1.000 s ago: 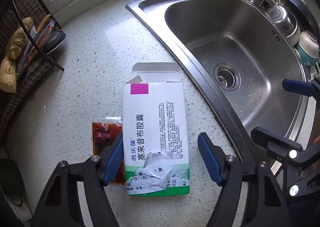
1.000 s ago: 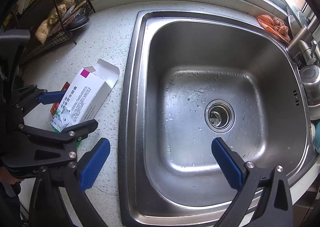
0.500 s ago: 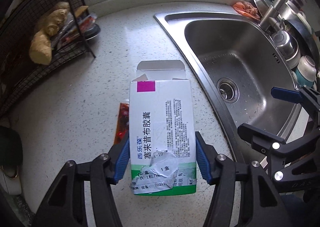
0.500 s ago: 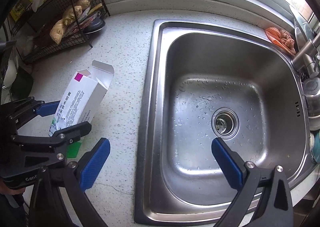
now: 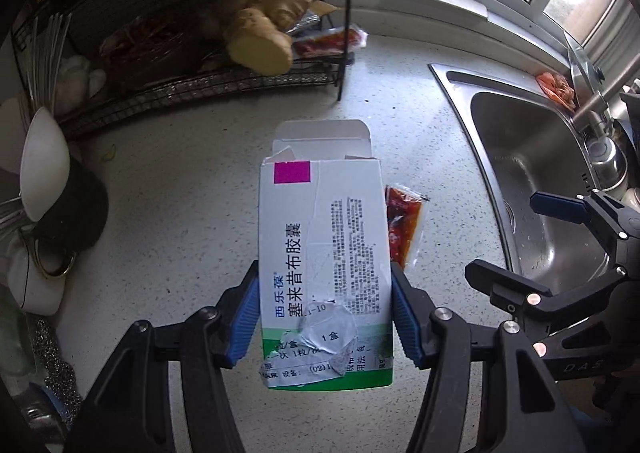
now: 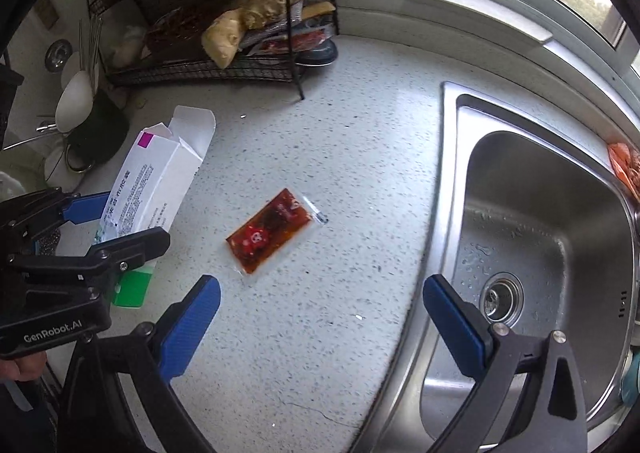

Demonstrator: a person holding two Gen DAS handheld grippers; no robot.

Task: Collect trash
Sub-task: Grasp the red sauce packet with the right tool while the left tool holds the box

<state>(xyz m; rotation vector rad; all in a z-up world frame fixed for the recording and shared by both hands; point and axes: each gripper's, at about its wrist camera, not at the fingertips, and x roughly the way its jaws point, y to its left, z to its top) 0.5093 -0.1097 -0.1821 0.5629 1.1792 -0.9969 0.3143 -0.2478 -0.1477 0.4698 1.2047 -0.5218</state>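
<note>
Spreading across both views, the speckled white desk (image 6: 328,125) carries everything, with the steel sink (image 6: 532,253) sunk into it on the right and a black wire rack (image 6: 224,13) holding ginger root (image 5: 260,29) and packets at the back by the window. Left of the rack stand a white ladle (image 5: 42,161) and a dark cup (image 5: 80,209).

Next in size is the white medicine box (image 5: 324,253), its top flap open and its label torn near the green bottom band. The left hand-held gripper (image 5: 324,317) clamps it by the two long sides, blue pads (image 5: 245,317) pressed against the cardboard; its jaws have just been closing, with the box between them. In the right wrist view the box is tilted and appears raised off the desk.

The right hand-held gripper (image 6: 320,321) stands wide apart with nothing between its pads, hanging above bare desk beside the sink's edge.

Smallest is the red sauce sachet (image 6: 276,231), lying flat on the desk between box and sink, touched by neither gripper.
</note>
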